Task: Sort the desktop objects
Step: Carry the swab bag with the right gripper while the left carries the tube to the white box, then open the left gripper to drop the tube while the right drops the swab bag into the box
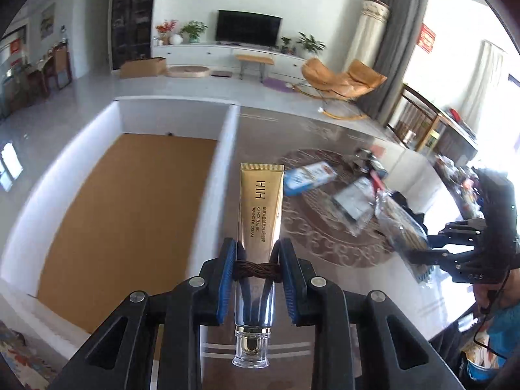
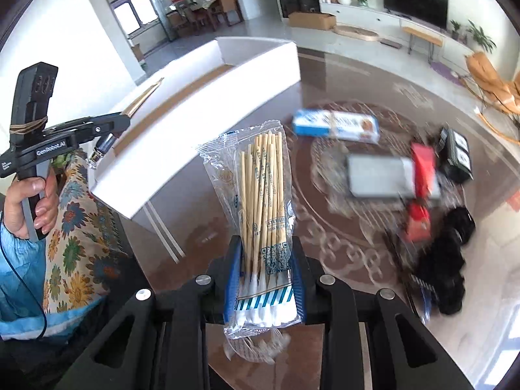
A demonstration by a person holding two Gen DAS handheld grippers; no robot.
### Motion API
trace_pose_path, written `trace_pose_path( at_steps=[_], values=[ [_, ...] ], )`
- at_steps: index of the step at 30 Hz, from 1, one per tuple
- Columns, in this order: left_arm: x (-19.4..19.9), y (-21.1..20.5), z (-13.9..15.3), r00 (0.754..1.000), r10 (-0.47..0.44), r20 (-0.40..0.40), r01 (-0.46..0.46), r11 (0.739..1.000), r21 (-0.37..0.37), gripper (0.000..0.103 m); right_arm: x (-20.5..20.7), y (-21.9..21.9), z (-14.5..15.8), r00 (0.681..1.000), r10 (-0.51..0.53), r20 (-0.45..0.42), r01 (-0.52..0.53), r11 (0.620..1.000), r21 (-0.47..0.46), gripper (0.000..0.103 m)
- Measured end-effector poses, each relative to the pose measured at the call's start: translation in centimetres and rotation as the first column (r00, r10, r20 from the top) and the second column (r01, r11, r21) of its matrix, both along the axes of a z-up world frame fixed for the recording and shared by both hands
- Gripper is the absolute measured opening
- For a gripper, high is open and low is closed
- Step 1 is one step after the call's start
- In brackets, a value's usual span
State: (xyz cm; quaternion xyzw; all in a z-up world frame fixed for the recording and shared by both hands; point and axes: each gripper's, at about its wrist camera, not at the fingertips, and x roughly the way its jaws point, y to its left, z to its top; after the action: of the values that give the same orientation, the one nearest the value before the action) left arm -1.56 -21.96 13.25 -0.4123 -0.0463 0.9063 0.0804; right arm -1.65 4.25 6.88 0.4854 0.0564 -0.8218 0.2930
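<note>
My left gripper [image 1: 256, 260] is shut on a gold eye-cream tube [image 1: 260, 208], clear cap toward the camera, held above the glossy table next to the white box [image 1: 227, 149] with its cork-brown floor. My right gripper [image 2: 265, 260] is shut on a clear bag of wooden cotton swabs [image 2: 263, 195], lifted over the table. In the right wrist view the left gripper [image 2: 120, 120] shows at the left with the tube's cap below it, close to the white box [image 2: 208, 97]. In the left wrist view the right gripper [image 1: 422, 250] shows at the right, carrying the swab bag [image 1: 403, 227].
On the patterned round mat [image 2: 344, 237] lie a blue-white box [image 2: 336, 123], a grey packet [image 2: 377, 175], a red packet [image 2: 421, 188] and black items [image 2: 455, 156]. A person's hand [image 2: 32, 201] and blue sleeve sit at the left, above a floral cloth [image 2: 78, 214].
</note>
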Motion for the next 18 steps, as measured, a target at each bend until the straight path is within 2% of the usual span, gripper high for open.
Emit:
trace_pose_path(
  at_steps=[4, 7, 9, 11, 13, 18],
  values=[
    [-0.8, -8.1, -0.2, 0.986, 0.165, 0.026, -0.165, 0.986, -0.022, 0.027, -3.2, -9.7, 2.9, 0.993, 0.100, -0.056, -0.104, 0.991, -0.078, 0.029],
    [-1.1, -12.0, -1.4, 0.969, 0.243, 0.052, -0.240, 0.969, -0.064, 0.027, -5.1, -17.6, 4.2, 0.983, 0.163, -0.089, -0.175, 0.974, -0.146, 0.029],
    [-1.4, -14.1, -2.7, 0.955, 0.288, 0.074, -0.283, 0.956, -0.070, 0.027, -5.7, -22.9, 3.9, 0.972, 0.215, -0.097, -0.229, 0.960, -0.163, 0.029],
    [-1.8, -15.7, -4.1, 0.941, 0.326, 0.097, -0.319, 0.945, -0.077, 0.027, -5.9, -27.6, 2.1, 0.962, 0.261, -0.086, -0.271, 0.952, -0.141, 0.029],
    [-2.1, -16.7, -5.4, 0.930, 0.347, 0.122, -0.338, 0.937, -0.085, 0.027, -5.7, -31.1, -0.7, 0.954, 0.294, -0.050, -0.297, 0.952, -0.079, 0.029],
    [-2.5, -17.0, -8.3, 0.918, 0.353, 0.182, -0.338, 0.935, -0.109, 0.027, -3.6, -34.6, -6.1, 0.939, 0.343, 0.005, -0.343, 0.938, 0.051, 0.029]
  ],
)
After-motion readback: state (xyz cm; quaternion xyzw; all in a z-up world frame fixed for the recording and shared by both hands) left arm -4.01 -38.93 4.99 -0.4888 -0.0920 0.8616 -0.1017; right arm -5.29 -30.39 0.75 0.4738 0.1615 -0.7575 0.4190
